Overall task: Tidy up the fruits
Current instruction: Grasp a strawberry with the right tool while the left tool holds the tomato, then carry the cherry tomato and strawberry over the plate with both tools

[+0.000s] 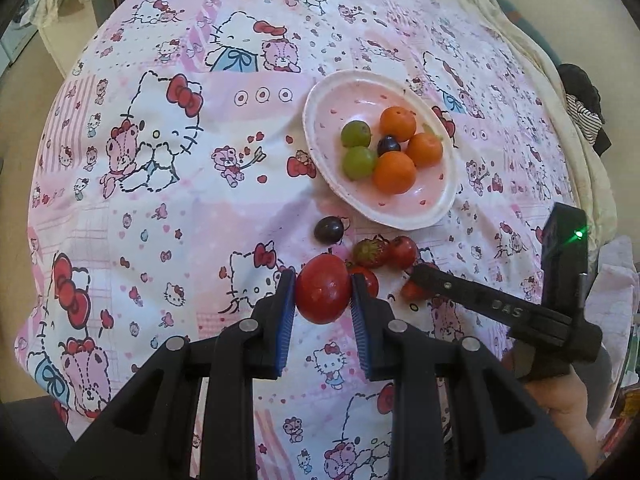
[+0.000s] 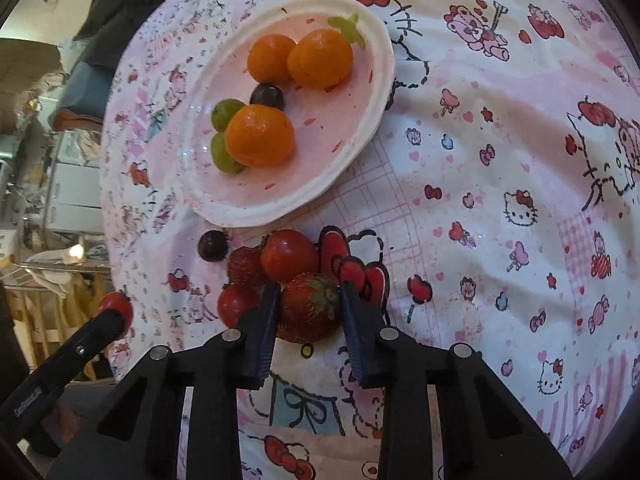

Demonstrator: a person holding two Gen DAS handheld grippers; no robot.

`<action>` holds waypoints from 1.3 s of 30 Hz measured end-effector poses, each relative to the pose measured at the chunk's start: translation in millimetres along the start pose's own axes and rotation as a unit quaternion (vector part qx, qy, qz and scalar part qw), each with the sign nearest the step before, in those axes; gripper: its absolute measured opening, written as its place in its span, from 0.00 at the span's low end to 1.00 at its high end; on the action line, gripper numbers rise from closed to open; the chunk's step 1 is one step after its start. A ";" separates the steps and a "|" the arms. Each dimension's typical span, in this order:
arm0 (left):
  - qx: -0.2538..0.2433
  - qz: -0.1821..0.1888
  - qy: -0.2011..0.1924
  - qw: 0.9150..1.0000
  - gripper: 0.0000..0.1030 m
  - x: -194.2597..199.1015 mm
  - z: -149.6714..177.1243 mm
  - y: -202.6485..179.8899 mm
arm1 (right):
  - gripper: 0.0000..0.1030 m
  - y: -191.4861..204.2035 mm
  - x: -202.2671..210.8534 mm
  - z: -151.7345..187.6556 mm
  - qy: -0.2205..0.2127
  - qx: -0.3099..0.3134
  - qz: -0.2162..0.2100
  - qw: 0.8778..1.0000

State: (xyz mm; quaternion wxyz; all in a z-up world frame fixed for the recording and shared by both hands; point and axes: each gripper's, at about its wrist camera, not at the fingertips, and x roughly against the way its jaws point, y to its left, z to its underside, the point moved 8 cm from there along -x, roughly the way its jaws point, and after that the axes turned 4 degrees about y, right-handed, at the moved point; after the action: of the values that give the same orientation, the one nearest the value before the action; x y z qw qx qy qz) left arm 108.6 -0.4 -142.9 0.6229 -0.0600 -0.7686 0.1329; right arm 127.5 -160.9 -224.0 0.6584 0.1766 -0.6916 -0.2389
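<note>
A pink plate (image 1: 436,208) (image 2: 224,196) holds three oranges (image 1: 394,173), two green grapes (image 1: 359,163) and a dark grape (image 1: 389,145). My left gripper (image 1: 323,294) is shut on a red tomato (image 1: 323,294), held just above the cloth near the plate. My right gripper (image 2: 308,308) is shut on a strawberry (image 2: 308,308); it also shows in the left wrist view (image 1: 414,276). Beside them lie a dark grape (image 1: 329,230) (image 2: 213,245), another strawberry (image 1: 370,253) (image 2: 244,266) and small tomatoes (image 1: 403,252) (image 2: 289,255).
Everything lies on a Hello Kitty patterned cloth (image 1: 180,208) (image 2: 500,200) over a rounded surface. Its edges drop off at left and right. Furniture and clutter (image 2: 60,184) stand beyond the left edge in the right wrist view.
</note>
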 end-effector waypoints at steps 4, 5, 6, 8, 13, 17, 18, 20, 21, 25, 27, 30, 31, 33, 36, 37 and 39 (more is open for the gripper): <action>0.003 -0.001 -0.004 1.000 0.22 2.0 0.8 3.3 | 0.31 2.2 14.8 1.4 -0.012 -0.004 -0.037 0.999; 0.001 -0.004 -0.007 1.000 0.22 2.4 0.6 3.6 | 0.31 2.7 19.1 1.1 -0.018 -0.004 -0.041 0.999; -0.001 -0.007 -0.010 1.000 0.22 3.1 0.2 3.7 | 0.31 2.9 24.7 0.4 -0.025 -0.007 -0.051 0.998; -0.003 -0.013 -0.017 1.000 0.22 4.8 -2.0 4.3 | 0.31 3.8 34.7 -1.9 -0.034 -0.015 -0.071 0.997; -0.005 -0.010 -0.041 0.999 0.22 20.5 -11.9 1.7 | 0.31 6.6 74.2 -11.5 -0.077 -0.034 -0.125 0.989; -0.024 -0.017 -0.065 0.997 0.22 36.2 -27.5 -6.2 | 0.31 14.4 109.4 -26.9 -0.108 -0.037 -0.156 0.981; -0.028 -0.010 -0.068 0.997 0.22 38.8 -32.9 -9.3 | 0.31 15.4 115.2 -31.1 -0.114 -0.038 -0.158 0.980; -0.034 -0.003 -0.072 0.997 0.22 42.1 -43.4 -14.5 | 0.31 20.6 127.8 -41.6 -0.128 -0.028 -0.156 0.979; -0.038 -0.005 -0.075 0.996 0.22 43.4 -48.0 -16.5 | 0.31 24.2 134.5 -48.6 -0.136 -0.021 -0.156 0.978; -0.059 -0.017 -0.090 0.994 0.22 48.7 -69.6 -24.3 | 0.31 24.8 143.6 -68.4 -0.145 -0.019 -0.158 0.977; -0.069 -0.028 -0.096 0.993 0.22 48.5 -82.2 -27.0 | 0.31 24.2 143.7 -82.8 -0.147 -0.016 -0.149 0.978; -0.077 -0.038 -0.098 0.991 0.22 42.4 -101.0 -29.4 | 0.31 21.1 142.0 -99.4 -0.147 -0.017 -0.143 0.978; -0.077 -0.040 -0.099 0.991 0.22 40.6 -104.6 -29.2 | 0.31 19.7 141.6 -103.7 -0.148 -0.016 -0.140 0.979; -0.076 -0.043 -0.098 0.991 0.23 33.6 -116.2 -29.2 | 0.31 17.6 137.9 -115.3 -0.147 -0.015 -0.132 0.980; -0.076 -0.050 -0.094 0.991 0.22 20.5 -129.3 -29.8 | 0.31 14.4 128.2 -130.9 -0.145 -0.011 -0.120 0.982; -0.077 -0.049 -0.093 0.991 0.22 15.6 -133.1 -30.7 | 0.31 12.9 124.0 -135.7 -0.143 -0.011 -0.117 0.983; -0.080 -0.046 -0.090 0.992 0.23 3.8 -140.8 -32.8 | 0.31 10.2 112.9 -143.5 -0.133 -0.016 -0.119 0.984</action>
State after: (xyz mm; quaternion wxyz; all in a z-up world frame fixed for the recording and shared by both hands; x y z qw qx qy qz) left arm 247.2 -12.6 -103.6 0.5496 -0.0624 -0.8318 0.0472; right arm 263.1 -229.6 -122.2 0.5304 0.2138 -0.7431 -0.3474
